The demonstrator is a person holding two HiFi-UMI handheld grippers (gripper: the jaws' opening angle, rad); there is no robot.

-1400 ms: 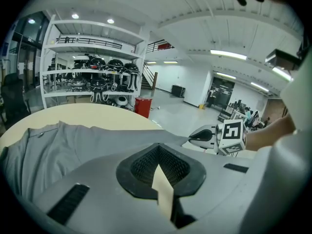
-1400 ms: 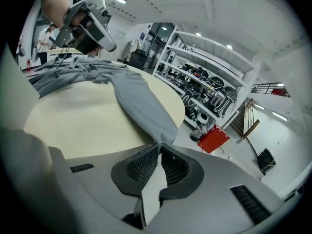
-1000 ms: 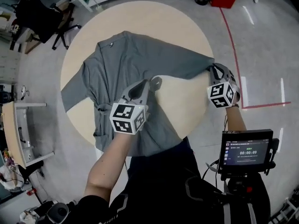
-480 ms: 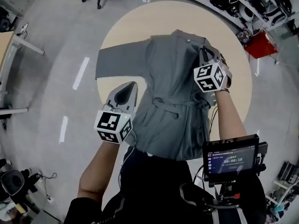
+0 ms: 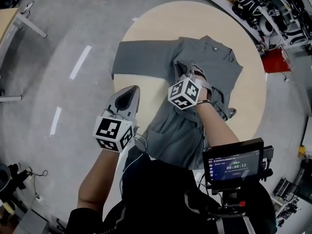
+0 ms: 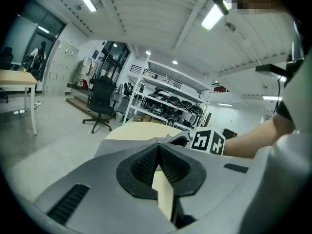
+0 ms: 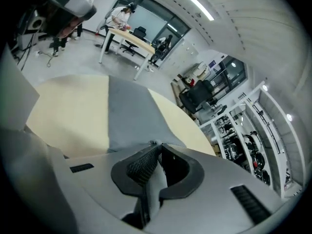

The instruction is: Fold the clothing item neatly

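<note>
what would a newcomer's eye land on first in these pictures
A grey long-sleeved cloth garment lies partly folded over on a round beige table, with one sleeve stretched flat toward the table's left edge. The right gripper sits over the garment's middle, shut on a fold of it. The left gripper hangs shut and empty by the table's near-left edge.

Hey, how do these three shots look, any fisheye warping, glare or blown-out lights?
Head view: sharp and evenly lit, with no glare on the table or the grey garment. Left gripper view: heavy fisheye, black corners, and the ceiling light is blown out. Right gripper view: same fisheye and dark corners, with the shelving bowed near the right edge.
</note>
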